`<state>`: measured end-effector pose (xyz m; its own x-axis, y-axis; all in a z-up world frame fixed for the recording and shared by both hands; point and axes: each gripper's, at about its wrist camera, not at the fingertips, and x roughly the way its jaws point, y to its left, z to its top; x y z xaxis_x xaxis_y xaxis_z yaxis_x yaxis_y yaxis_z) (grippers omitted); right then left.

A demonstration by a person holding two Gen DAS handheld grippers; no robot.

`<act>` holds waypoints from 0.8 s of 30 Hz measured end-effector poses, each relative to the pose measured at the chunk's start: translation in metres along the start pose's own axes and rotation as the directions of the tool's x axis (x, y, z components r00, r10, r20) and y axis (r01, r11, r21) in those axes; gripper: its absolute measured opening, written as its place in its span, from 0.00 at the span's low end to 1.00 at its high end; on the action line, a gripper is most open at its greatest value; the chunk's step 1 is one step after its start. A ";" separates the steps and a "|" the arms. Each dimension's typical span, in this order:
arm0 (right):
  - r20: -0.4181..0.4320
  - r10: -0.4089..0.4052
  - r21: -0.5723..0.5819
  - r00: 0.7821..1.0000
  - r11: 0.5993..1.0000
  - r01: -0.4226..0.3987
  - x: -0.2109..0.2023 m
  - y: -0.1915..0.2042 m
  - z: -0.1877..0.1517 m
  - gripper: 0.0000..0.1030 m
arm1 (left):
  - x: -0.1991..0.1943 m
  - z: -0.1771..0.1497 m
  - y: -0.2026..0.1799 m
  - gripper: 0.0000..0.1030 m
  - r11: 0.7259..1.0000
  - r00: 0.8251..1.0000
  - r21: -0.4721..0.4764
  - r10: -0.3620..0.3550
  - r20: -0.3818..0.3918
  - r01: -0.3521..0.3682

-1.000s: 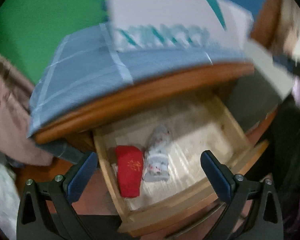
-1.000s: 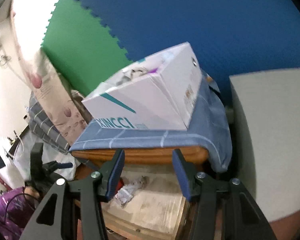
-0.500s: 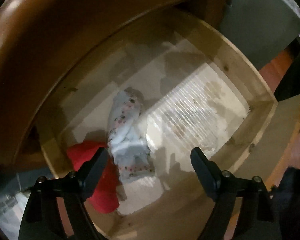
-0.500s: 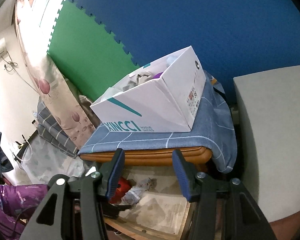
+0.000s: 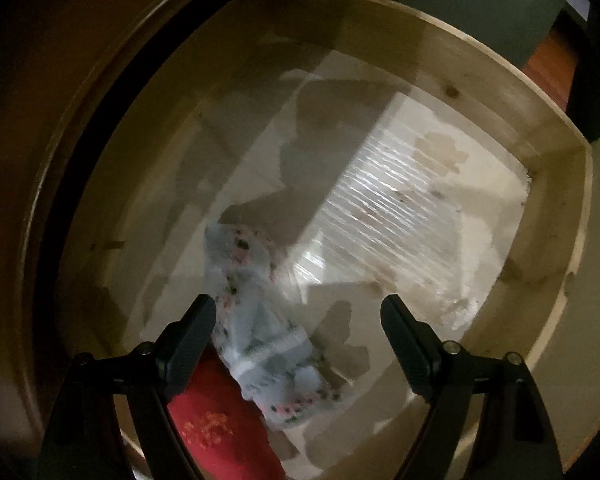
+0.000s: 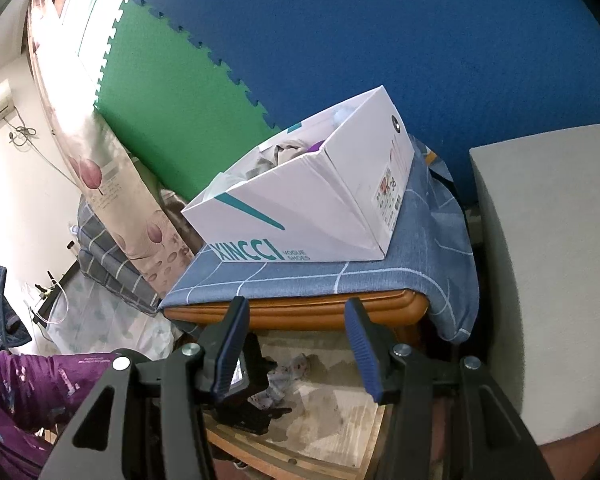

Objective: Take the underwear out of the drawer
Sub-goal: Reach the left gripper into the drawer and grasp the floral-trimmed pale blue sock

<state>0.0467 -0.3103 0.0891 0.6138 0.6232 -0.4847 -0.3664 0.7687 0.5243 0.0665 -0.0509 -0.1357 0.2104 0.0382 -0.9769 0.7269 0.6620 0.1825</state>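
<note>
Left wrist view, target: a rolled bundle of pale blue-grey floral-print underwear [image 5: 260, 336] lies on the floor of the open pale-wood drawer [image 5: 556, 216], toward its near left corner; its lower end is touching a folded red cloth with gold embroidery [image 5: 216, 428].
Left gripper: the black two-finger left gripper [image 5: 298, 312] points steeply down into the drawer, jaws spread wide and empty; the bundle sits off-centre, close against the left finger [image 5: 192, 340], with a wide gap to the right one.
Step in hand: I judge this to be the final approach before the pinch.
How to do it well: shift the jaws toward the red cloth so the bundle is centred, lower until the tips are near the drawer floor, then close across the roll's narrow width.
Risk: the left finger may catch the red cloth too, so both would lift together.
Handling: soft fabric will likely sag and unroll, so grip mid-length.
Right gripper: the blue-padded right gripper [image 6: 298, 336] hovers in front of the wooden cabinet [image 6: 300, 312], fingers part-spread, nothing between them.
Surroundings: a white shoe box [image 6: 308, 220] rests on blue checked cloth [image 6: 380, 280] above.
</note>
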 end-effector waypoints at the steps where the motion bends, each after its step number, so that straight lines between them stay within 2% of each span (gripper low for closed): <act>1: -0.001 0.001 0.002 1.000 1.000 -0.001 0.001 0.000 0.000 0.49 | 0.002 0.000 0.002 0.80 1.000 1.000 -0.005 -0.004 -0.001 0.004; 7: -0.010 -0.002 -0.001 1.000 1.000 0.002 0.002 0.001 -0.002 0.49 | 0.025 -0.006 0.015 0.80 1.000 0.999 -0.018 -0.014 -0.045 0.014; 9: -0.013 -0.005 -0.002 1.000 1.000 0.005 0.003 0.001 -0.002 0.49 | 0.034 -0.009 0.019 0.80 0.999 0.997 -0.031 -0.039 -0.069 0.037; 15: -0.012 0.000 0.014 1.000 1.000 0.000 0.004 -0.001 -0.004 0.49 | 0.037 -0.015 0.029 0.82 0.994 0.994 -0.057 -0.093 -0.049 0.090; 17: -0.013 -0.001 0.020 1.000 1.000 0.001 0.004 -0.001 -0.004 0.49 | 0.035 -0.017 0.030 0.74 0.991 0.992 -0.068 -0.118 -0.049 0.115; 18: -0.013 -0.001 0.022 1.000 1.000 0.001 0.004 -0.001 -0.004 0.49 | 0.036 -0.016 0.032 0.61 0.988 0.989 -0.077 -0.140 -0.047 0.136; 19: -0.013 -0.002 0.021 1.000 1.000 0.002 0.004 -0.001 -0.004 0.49 | 0.033 -0.016 0.032 0.42 0.985 0.987 -0.086 -0.154 -0.040 0.150; 21: -0.015 -0.004 0.022 1.000 1.000 0.004 0.004 -0.002 -0.004 0.49 | 0.028 -0.015 0.031 0.12 0.990 0.992 -0.082 -0.120 -0.035 0.117; 24: -0.016 -0.006 0.032 1.000 0.999 0.007 0.004 -0.004 -0.004 0.49 | 0.021 -0.016 0.022 0.10 0.989 0.989 -0.063 -0.134 -0.055 0.131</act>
<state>0.0478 -0.3100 0.0822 0.6048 0.6207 -0.4989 -0.3400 0.7678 0.5430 0.0766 -0.0241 -0.1542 0.0747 -0.0098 -0.9972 0.7052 0.7075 0.0459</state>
